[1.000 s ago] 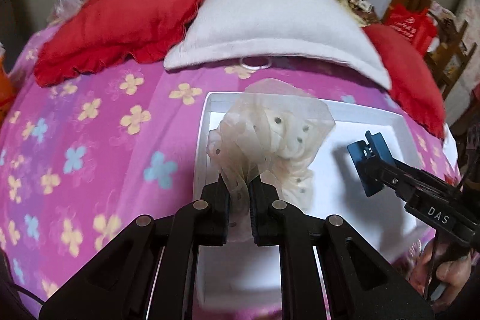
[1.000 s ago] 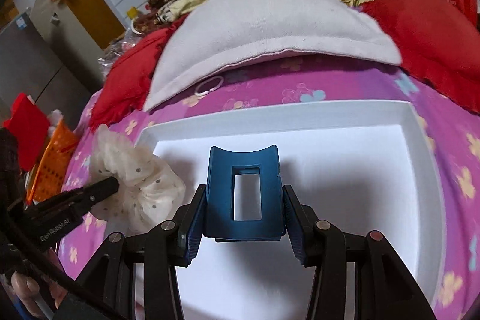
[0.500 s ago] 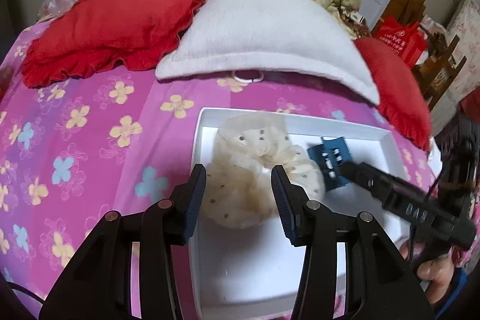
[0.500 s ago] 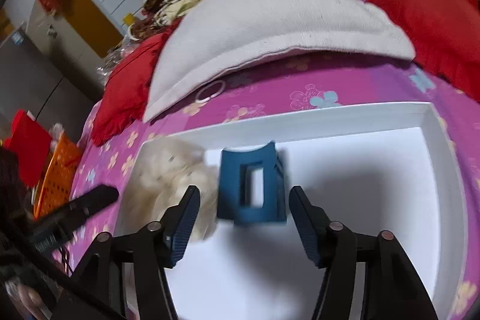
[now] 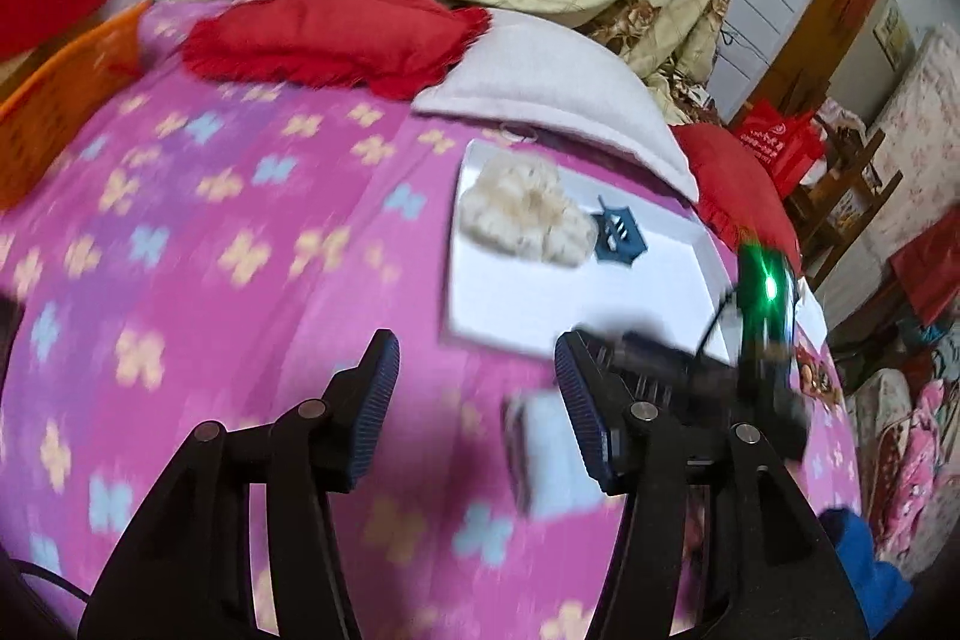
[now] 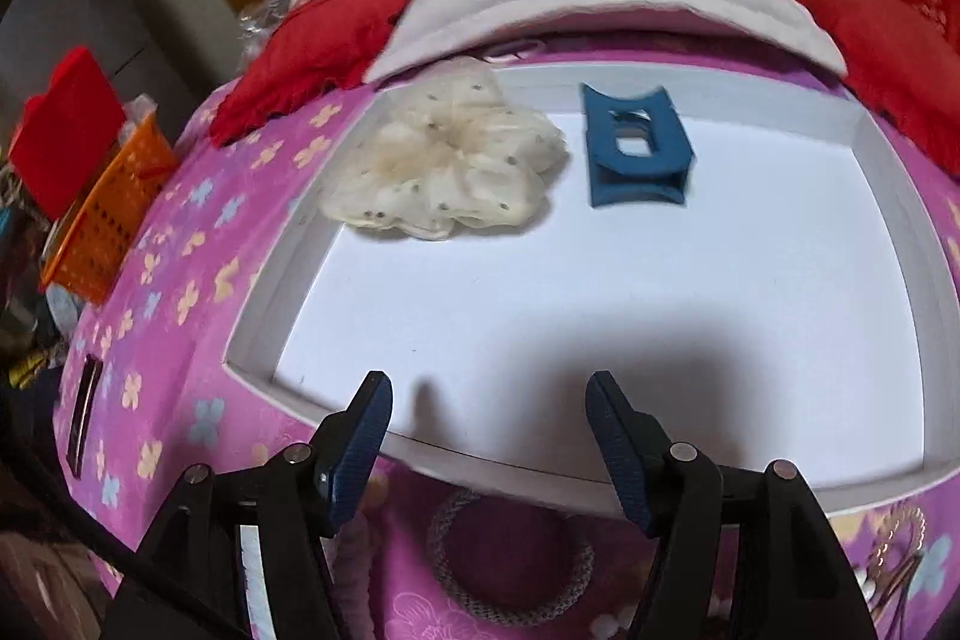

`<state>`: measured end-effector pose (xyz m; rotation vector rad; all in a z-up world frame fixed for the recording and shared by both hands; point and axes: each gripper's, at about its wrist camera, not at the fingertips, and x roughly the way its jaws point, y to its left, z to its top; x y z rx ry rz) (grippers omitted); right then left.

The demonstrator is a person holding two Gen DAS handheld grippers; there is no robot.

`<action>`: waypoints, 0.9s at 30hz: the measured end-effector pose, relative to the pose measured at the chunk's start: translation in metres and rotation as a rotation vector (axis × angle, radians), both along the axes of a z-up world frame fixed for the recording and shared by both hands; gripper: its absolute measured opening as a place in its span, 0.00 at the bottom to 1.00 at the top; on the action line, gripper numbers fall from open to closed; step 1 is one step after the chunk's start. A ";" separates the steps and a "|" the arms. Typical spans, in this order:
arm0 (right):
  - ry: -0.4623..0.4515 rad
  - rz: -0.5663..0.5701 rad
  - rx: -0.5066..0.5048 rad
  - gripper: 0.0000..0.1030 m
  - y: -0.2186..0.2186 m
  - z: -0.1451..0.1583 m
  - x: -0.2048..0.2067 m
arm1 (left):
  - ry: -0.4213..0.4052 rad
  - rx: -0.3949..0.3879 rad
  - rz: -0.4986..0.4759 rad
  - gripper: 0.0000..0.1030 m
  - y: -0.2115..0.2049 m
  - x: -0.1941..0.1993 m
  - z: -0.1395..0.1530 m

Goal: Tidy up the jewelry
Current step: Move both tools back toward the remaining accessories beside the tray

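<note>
Resting in one white tray (image 6: 888,196) are one cream scrunchie (image 6: 444,166) and one blue claw clip (image 6: 636,154); both grippers (image 5: 477,394) (image 6: 489,430), just opening, gape empty.

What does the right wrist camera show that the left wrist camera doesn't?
Only the right wrist view shows a grey braided hair tie on the pink floral bedspread, just in front of the white shallow tray. Only the left wrist view shows a blurred white flat object near its fingers. Both show the cream dotted scrunchie and blue hair claw clip lying in the tray.
</note>
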<state>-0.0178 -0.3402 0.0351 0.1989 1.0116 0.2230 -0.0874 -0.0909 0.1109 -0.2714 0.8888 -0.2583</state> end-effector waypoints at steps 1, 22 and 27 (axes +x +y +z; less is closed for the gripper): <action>-0.001 0.004 -0.001 0.63 0.001 0.000 -0.004 | 0.000 -0.002 0.011 0.52 0.004 -0.008 -0.002; -0.151 -0.156 -0.002 0.64 -0.130 0.036 -0.147 | 0.048 0.098 -0.023 0.52 -0.011 -0.070 -0.027; -0.113 -0.231 -0.004 0.64 -0.179 0.012 -0.185 | 0.082 0.106 -0.077 0.52 -0.044 -0.054 -0.040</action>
